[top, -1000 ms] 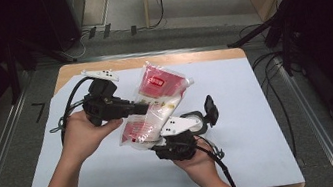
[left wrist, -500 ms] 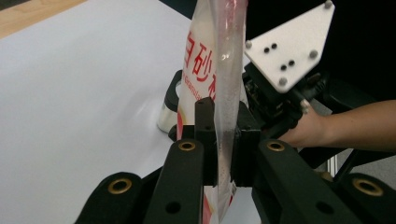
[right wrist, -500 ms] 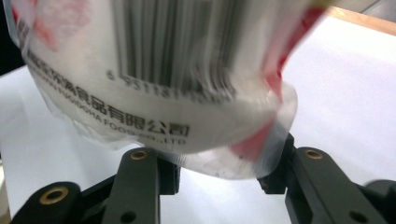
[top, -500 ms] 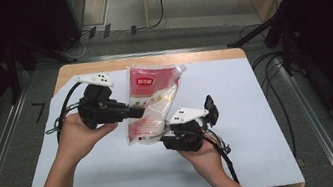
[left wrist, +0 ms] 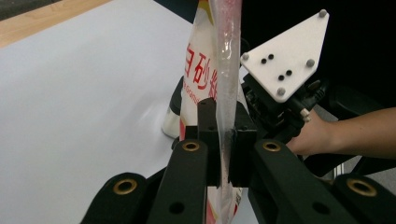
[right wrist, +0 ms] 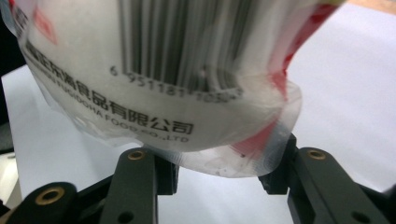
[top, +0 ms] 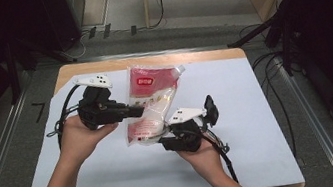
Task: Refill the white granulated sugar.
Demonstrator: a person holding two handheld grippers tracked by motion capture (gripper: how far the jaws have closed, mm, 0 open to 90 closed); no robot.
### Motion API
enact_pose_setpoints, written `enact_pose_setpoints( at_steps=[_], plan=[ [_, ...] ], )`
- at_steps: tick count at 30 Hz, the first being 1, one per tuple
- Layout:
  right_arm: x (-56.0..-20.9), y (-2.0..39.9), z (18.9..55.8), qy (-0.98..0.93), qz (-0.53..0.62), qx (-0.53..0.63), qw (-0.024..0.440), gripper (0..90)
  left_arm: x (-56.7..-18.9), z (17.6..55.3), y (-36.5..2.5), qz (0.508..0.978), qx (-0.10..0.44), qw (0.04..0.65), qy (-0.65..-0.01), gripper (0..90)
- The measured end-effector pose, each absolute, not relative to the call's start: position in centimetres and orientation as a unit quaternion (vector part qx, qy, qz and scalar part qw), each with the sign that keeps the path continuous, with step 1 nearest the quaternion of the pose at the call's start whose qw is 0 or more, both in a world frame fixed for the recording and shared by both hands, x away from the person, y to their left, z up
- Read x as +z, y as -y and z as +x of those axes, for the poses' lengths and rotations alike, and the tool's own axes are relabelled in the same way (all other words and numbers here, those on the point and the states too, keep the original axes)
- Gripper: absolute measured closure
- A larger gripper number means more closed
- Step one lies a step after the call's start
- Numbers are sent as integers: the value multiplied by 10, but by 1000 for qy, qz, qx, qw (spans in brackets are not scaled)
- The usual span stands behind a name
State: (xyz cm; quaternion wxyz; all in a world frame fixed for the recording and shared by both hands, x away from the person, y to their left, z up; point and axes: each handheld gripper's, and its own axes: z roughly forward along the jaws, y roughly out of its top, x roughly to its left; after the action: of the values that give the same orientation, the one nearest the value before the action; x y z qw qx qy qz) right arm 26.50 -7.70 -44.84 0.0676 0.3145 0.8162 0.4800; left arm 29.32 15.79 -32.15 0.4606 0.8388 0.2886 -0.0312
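A red-and-white pouch (top: 153, 100) with a corner spout is held up above the table, its top away from the person. My left gripper (top: 139, 112) is shut on its thin side seam; in the left gripper view the pads (left wrist: 208, 135) pinch the clear edge of the pouch (left wrist: 201, 70), having just closed a little tighter. My right gripper (top: 159, 137) holds the bottom end. In the right gripper view its jaws (right wrist: 222, 175) press on both sides of the rounded base of the pouch (right wrist: 163, 70), having just eased slightly.
A white sheet (top: 235, 92) covers the wooden table. Cables trail from both grippers toward the person. The right gripper's white plate (left wrist: 285, 51) sits close behind the pouch. Dark stands and cables lie on the floor around the table.
The pouch has swung from leaning right to standing more upright between the grippers. The right gripper shifted slightly right under its base. The left hand stayed put.
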Motion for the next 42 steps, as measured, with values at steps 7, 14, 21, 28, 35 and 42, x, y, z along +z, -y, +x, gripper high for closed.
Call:
enact_pose_setpoints(
  at_steps=[7, 14, 21, 28, 35, 42],
  plan=[
    [-454, 73, 265, -827, 311, 466, 57, 563, -314, 293, -163, 834, -35, 470, -288, 881],
    [-456, 75, 265, -819, 314, 478, 46, 564, -312, 297, -178, 824, -18, 478, -303, 886],
    [-457, 75, 266, -822, 312, 476, 39, 561, -324, 307, -183, 825, 0, 464, -323, 885],
    [-456, 76, 264, -818, 306, 486, 40, 561, -356, 334, -188, 824, 1, 445, -351, 886],
    [-457, 78, 265, -818, 311, 483, 39, 556, -381, 350, -183, 827, 15, 434, -358, 886],
    [-460, 78, 264, -820, 313, 478, 37, 554, -400, 362, -178, 828, 34, 437, -350, 886]
  ],
)
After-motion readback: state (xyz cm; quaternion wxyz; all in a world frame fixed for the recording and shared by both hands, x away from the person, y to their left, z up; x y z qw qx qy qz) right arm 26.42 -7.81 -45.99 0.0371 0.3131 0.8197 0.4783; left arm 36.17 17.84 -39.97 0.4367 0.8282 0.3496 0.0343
